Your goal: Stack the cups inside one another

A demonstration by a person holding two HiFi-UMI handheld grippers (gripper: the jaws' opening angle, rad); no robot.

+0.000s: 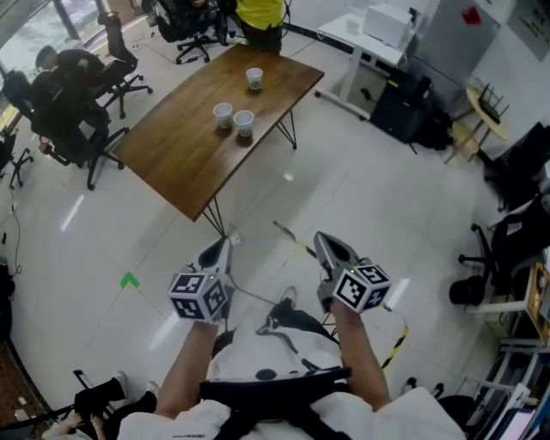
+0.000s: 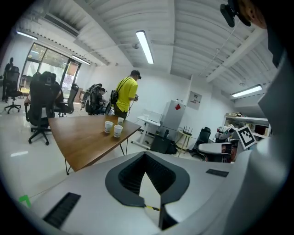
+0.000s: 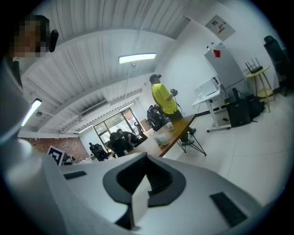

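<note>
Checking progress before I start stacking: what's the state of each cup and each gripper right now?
Far cup: upright, alone, unstacked.
Middle cup: upright, unstacked.
Near cup: upright, unstacked, beside the middle cup.
Left gripper: shut, empty.
Right gripper: shut, empty.

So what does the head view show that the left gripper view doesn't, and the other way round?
Only the head view: the left gripper and the right gripper whole from above, with the person's forearms behind them. Only the left gripper view: the white ceiling with its long strip light, and that gripper's dark fingers close up, closed on nothing. Both: the brown wooden table, three white paper cups on it, two side by side and one apart, unstacked, and a person in a yellow shirt beyond.
</note>
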